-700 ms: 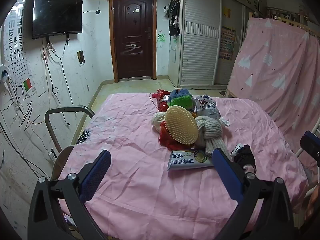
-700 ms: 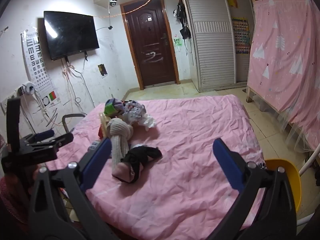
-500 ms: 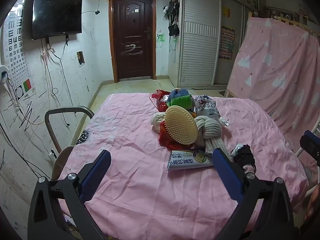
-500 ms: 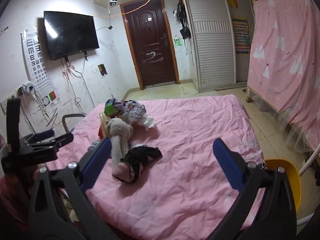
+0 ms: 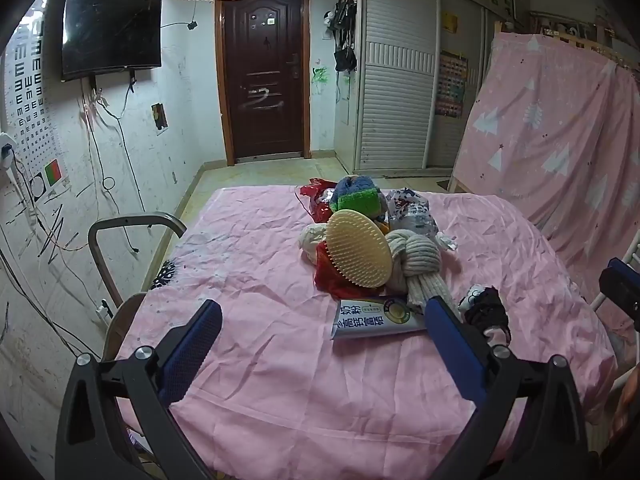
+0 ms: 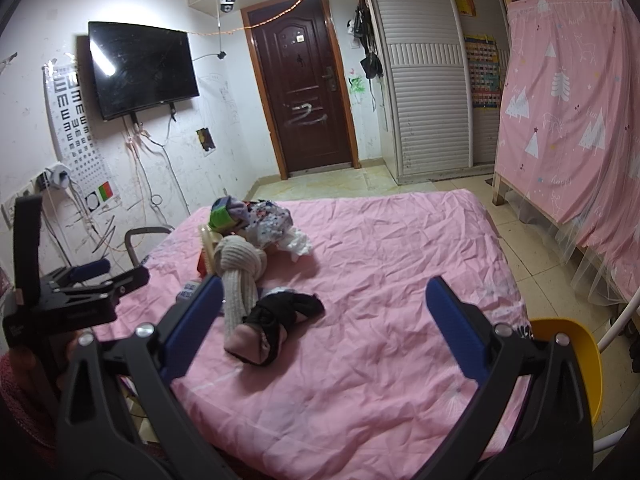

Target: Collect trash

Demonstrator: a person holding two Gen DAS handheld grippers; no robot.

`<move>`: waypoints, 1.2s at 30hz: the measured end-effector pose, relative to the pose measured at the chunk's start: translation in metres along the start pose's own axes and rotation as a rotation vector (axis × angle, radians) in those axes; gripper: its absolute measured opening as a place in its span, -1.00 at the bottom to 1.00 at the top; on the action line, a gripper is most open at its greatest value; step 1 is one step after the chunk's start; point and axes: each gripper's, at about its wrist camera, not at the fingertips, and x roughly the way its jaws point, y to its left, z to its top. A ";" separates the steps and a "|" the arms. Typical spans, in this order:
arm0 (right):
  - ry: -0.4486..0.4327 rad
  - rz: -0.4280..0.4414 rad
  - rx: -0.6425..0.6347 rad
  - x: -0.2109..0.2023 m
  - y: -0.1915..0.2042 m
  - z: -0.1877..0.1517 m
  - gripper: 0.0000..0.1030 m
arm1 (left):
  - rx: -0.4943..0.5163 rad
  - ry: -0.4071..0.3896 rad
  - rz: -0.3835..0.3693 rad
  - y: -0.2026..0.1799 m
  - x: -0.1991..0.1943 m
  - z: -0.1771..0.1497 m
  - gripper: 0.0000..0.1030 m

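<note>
Only the right view shows the yellow chair [image 6: 582, 364].

Both wrist cameras look down along their fingers from the near edge, sharing the pink bed [image 5: 248, 264] and its clutter pile [image 6: 244, 248].

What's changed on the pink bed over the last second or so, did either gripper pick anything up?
Nothing has visibly changed. The left gripper and right gripper both stay open and empty above the pink bed, and the pile with the round brush, knotted rope toy and flat packet lies where it was.
</note>
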 end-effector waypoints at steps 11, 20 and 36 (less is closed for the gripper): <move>0.001 0.001 0.000 0.000 0.000 0.000 0.89 | 0.004 0.001 0.000 -0.001 0.003 -0.003 0.79; 0.000 0.001 0.000 -0.001 0.000 0.000 0.89 | 0.015 0.001 -0.006 -0.003 0.000 -0.003 0.79; -0.003 0.001 0.003 -0.001 -0.002 0.000 0.89 | 0.018 0.002 -0.005 -0.004 0.001 -0.003 0.79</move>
